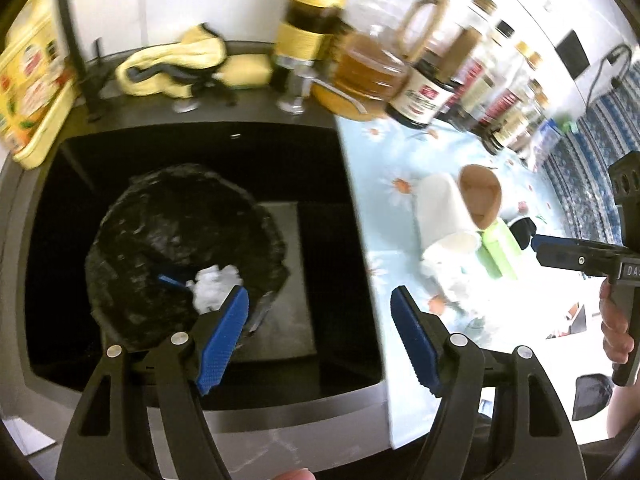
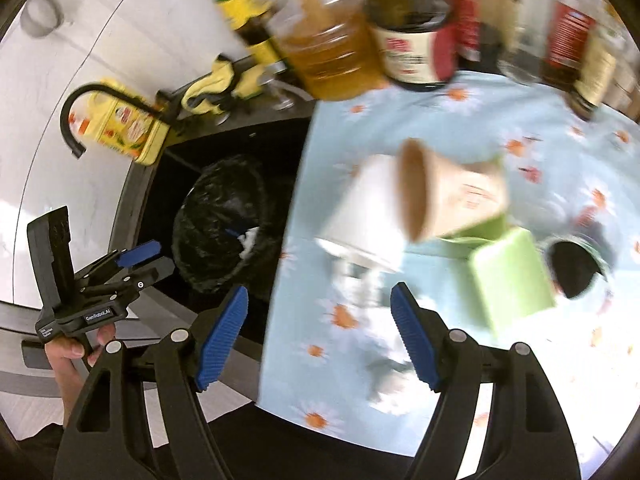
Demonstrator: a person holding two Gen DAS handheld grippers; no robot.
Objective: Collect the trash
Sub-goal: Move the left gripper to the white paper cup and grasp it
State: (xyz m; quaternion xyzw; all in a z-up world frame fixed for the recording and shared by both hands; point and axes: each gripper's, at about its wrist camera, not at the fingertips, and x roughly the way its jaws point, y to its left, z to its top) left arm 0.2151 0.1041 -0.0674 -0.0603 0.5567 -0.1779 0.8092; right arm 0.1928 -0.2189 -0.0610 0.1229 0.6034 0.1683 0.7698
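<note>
A bin lined with a black bag [image 1: 180,248] stands in the dark sink; crumpled white paper [image 1: 216,288] and a blue scrap lie in it. It also shows in the right wrist view [image 2: 216,220]. My left gripper [image 1: 320,332] is open and empty above the sink's right edge. On the flowered cloth lie a white paper cup [image 2: 360,212], a brown paper cup [image 2: 448,192], a green box [image 2: 512,280] and a black-mouthed container [image 2: 576,268]. My right gripper [image 2: 320,332] is open and empty, just in front of the cups; it shows at the right in the left wrist view [image 1: 536,240].
The black sink [image 1: 352,184] has a yellow cloth [image 1: 176,60] and a tap behind it, a yellow carton [image 1: 32,88] at its left. Oil and sauce bottles [image 2: 332,52] line the back of the flowered tablecloth [image 2: 340,360].
</note>
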